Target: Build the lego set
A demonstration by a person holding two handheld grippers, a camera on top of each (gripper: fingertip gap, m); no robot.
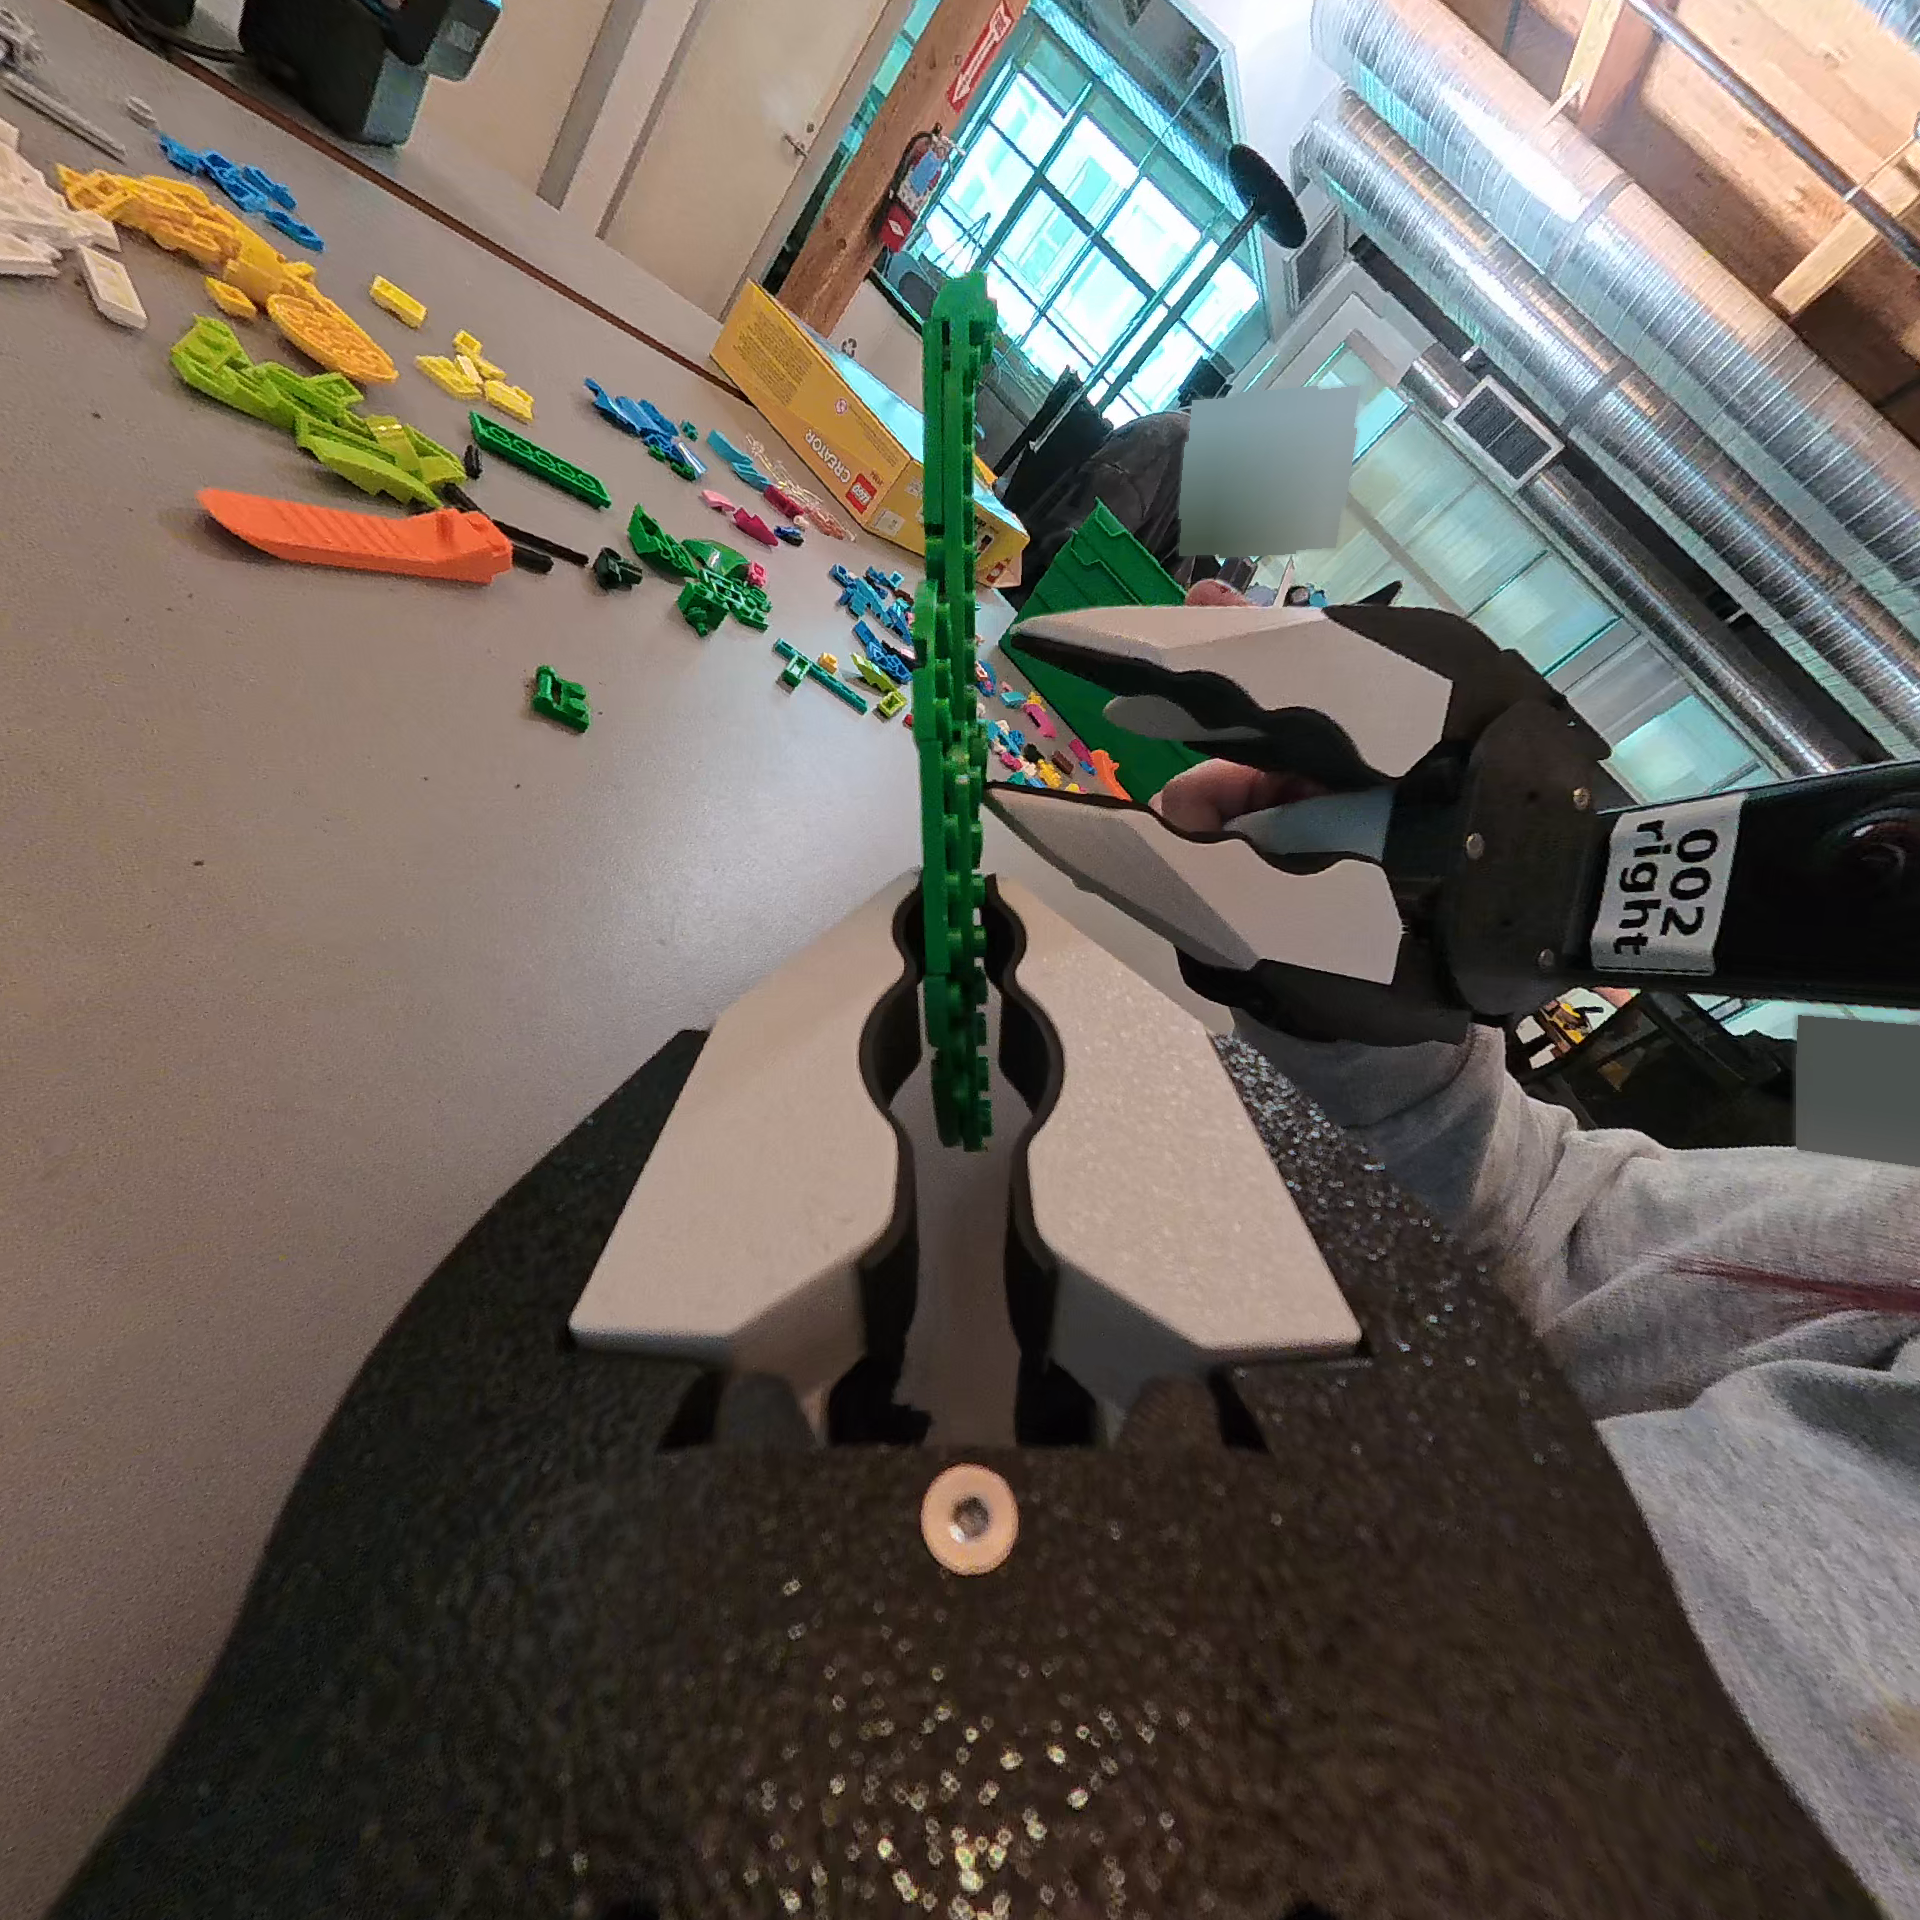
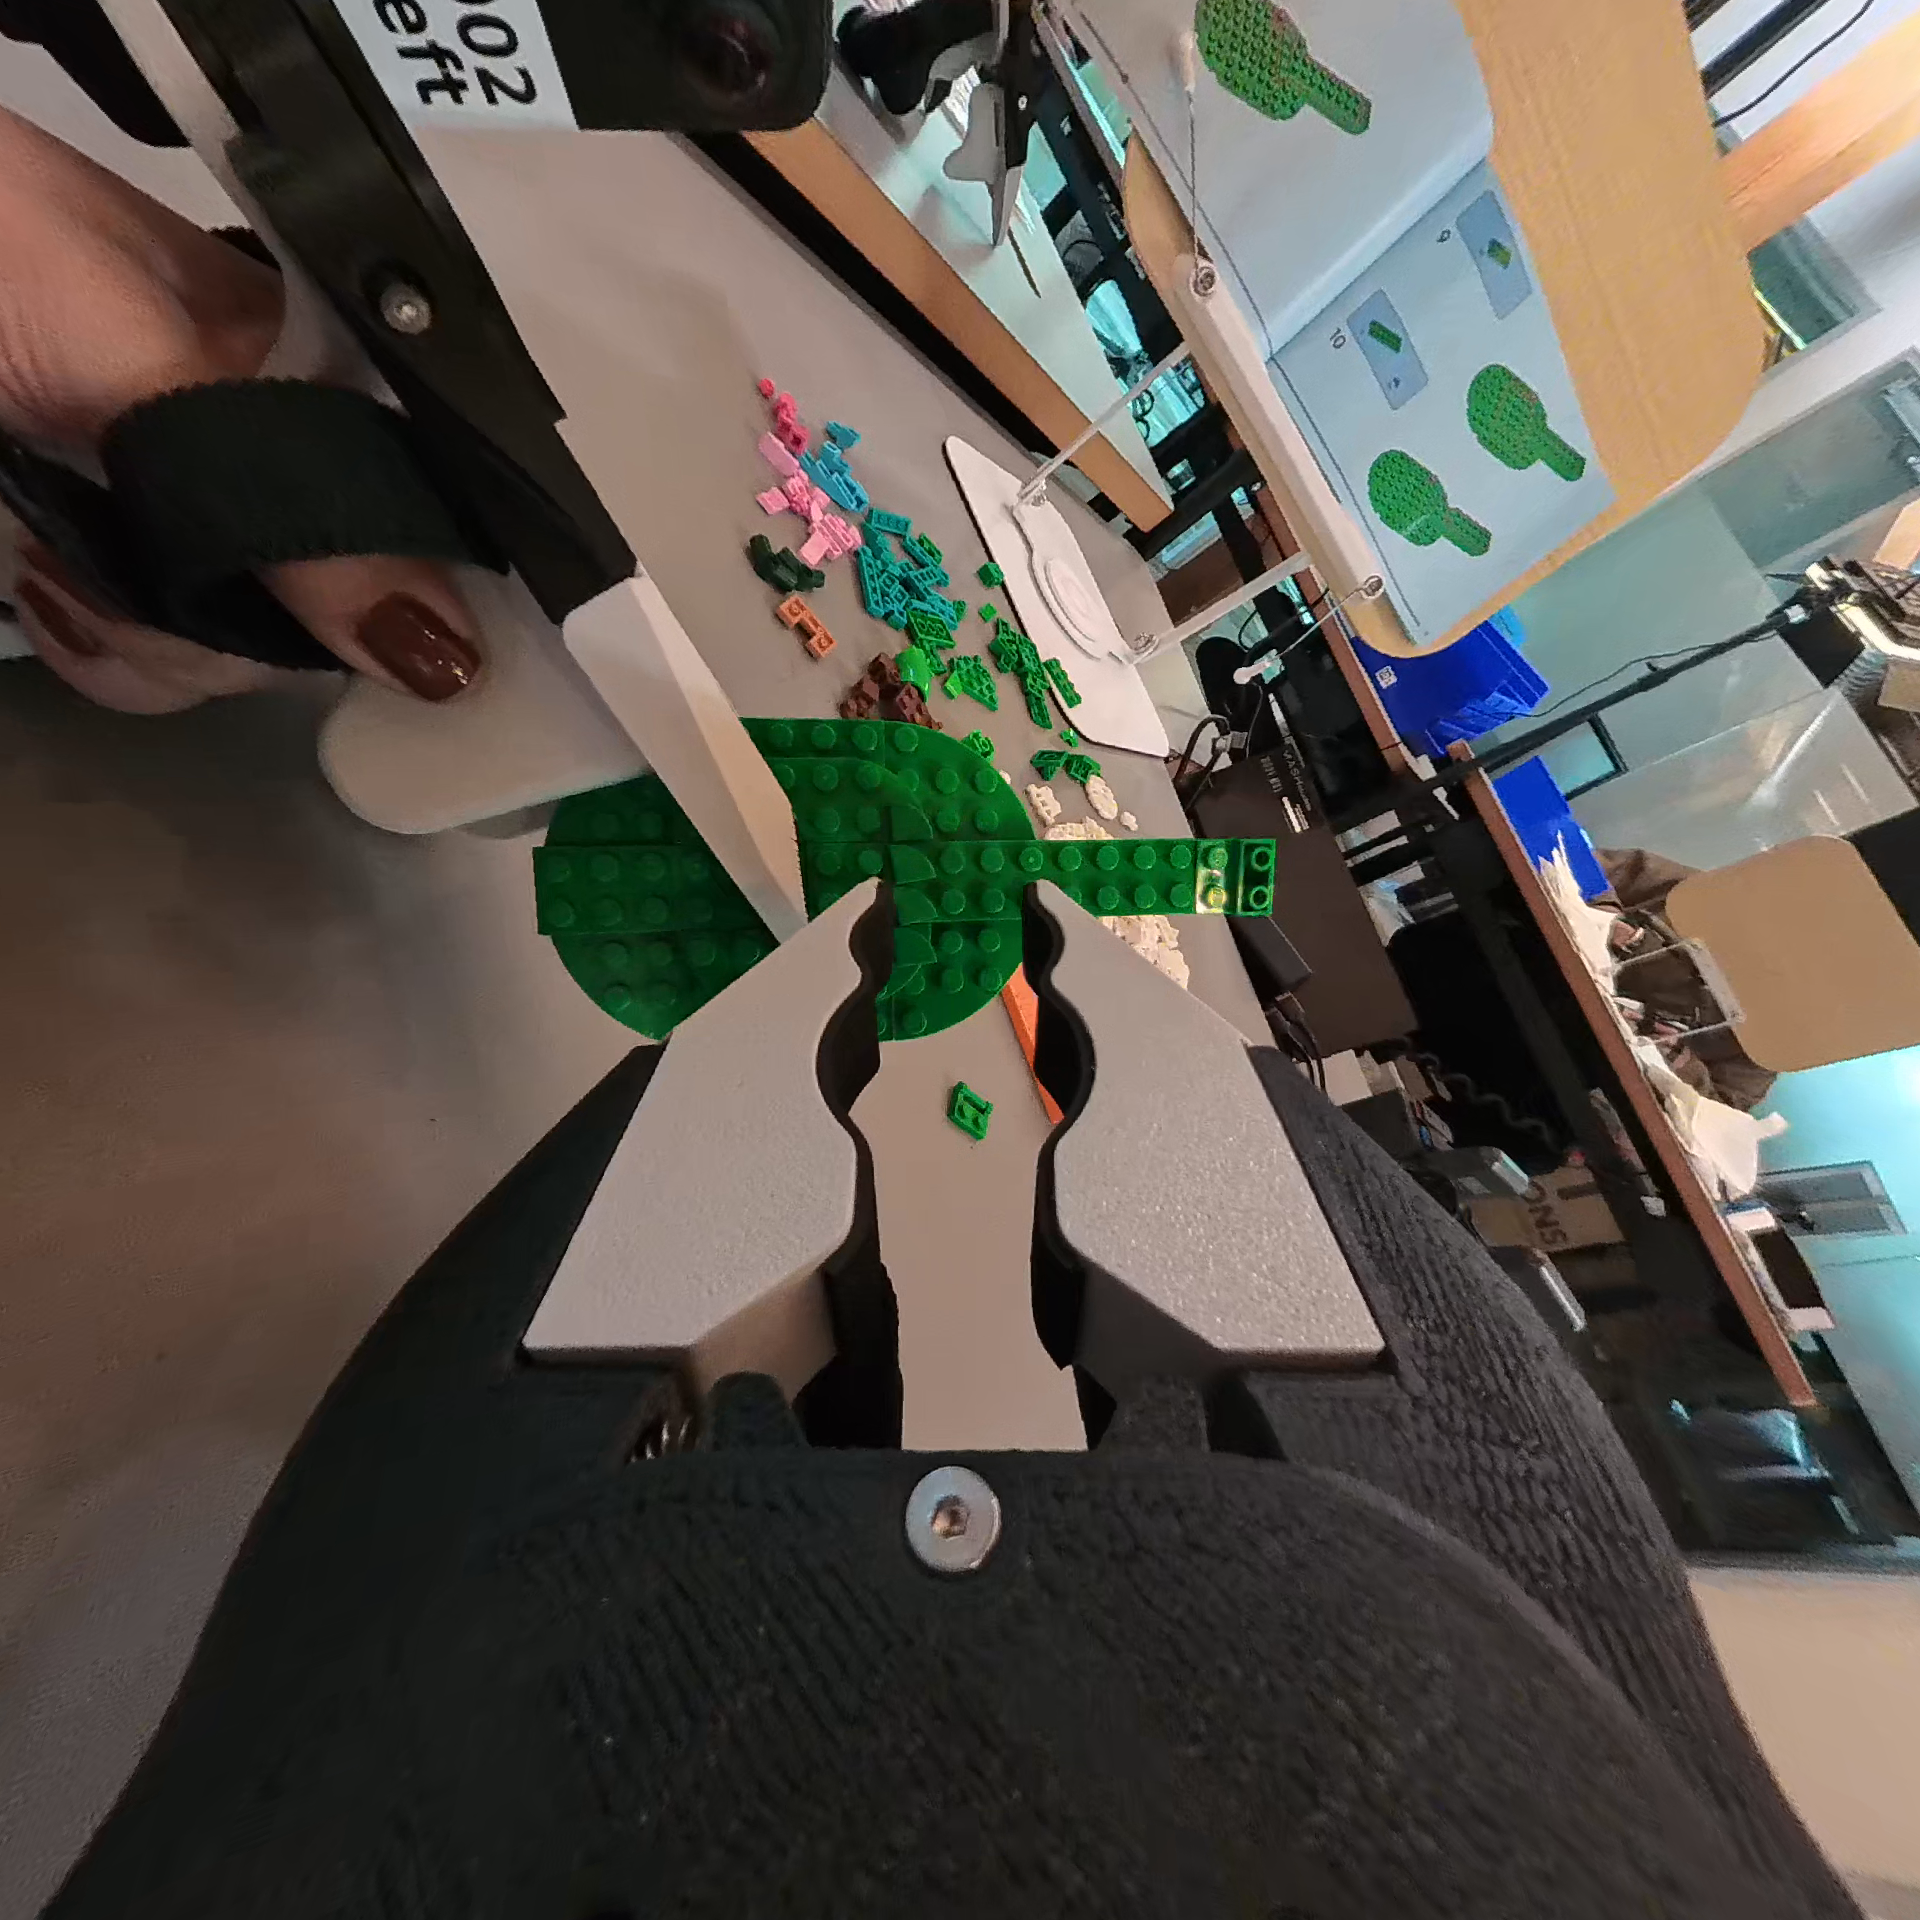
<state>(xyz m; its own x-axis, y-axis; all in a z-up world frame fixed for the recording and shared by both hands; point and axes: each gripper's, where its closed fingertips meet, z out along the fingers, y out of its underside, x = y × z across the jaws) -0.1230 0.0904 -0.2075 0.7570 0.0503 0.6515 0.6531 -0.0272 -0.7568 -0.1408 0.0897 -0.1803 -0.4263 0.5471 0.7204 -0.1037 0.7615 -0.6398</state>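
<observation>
- A workshop or lab in an industrial loft.
- Bare silver ducts (image 1: 1621,343) run under timber beams (image 1: 1714,135), beside tall factory windows (image 1: 1091,239).
- A fire extinguisher (image 1: 914,187) hangs on a wooden post.
- Long grey surface (image 1: 312,883) strewn with toy bricks (image 1: 312,395); blue bins (image 2: 1475,686) and cabled electronics (image 2: 1309,883) stand nearby.

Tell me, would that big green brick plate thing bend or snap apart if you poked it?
Probably stiff: the green plate assembly juts out edge-on from the left gripper without drooping. It looks pieced from several plates, so a hard poke from the right gripper might pop seams apart. The long strip end seems likeliest to flex or break off.
</observation>
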